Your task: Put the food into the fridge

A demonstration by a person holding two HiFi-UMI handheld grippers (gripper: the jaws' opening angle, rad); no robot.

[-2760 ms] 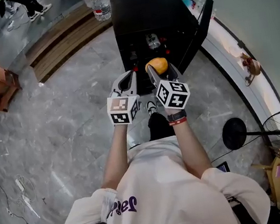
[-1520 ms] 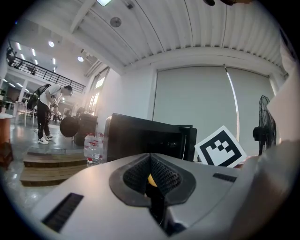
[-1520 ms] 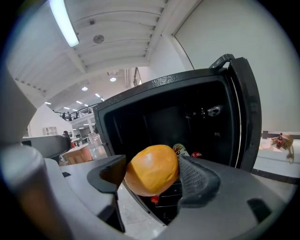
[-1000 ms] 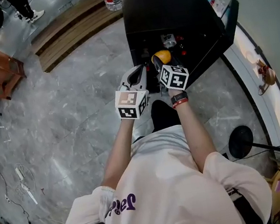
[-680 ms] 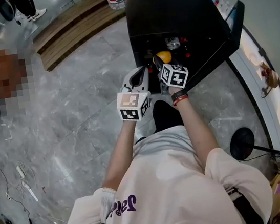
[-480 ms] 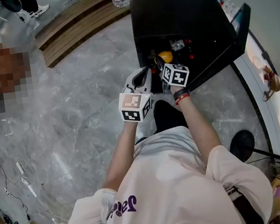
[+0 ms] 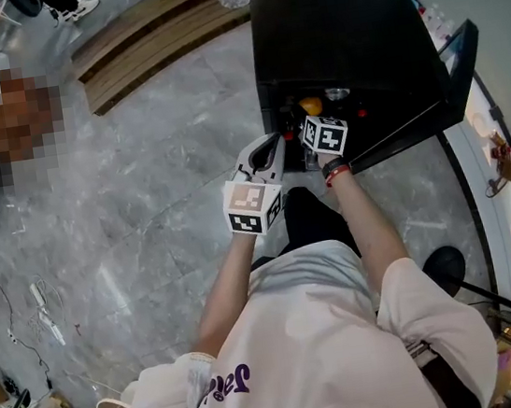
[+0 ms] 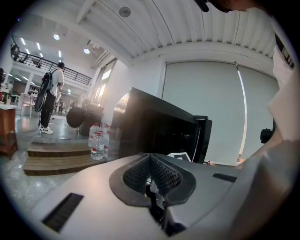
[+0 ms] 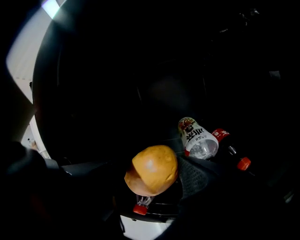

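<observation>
While my left tool (image 8: pixel 150 165) hangs outside the black fridge (image 7: pixel 335 32) at its nine o'clock side, jaws pressed together on nothing so the opening is free, my right tool (image 9: pixel 154 180) reaches into the dark interior. It is clamped wide across the round golden-orange food (image 9: pixel 151 169), fruit or bun, I can't tell. The grip spans its middle, likely to stop it rolling. At six o'clock shows a red bottle cap (image 9: pixel 139 209). At two o'clock lie a clear labelled bottle (image 9: pixel 197 138) and a red-capped dark bottle (image 9: pixel 230 149).
</observation>
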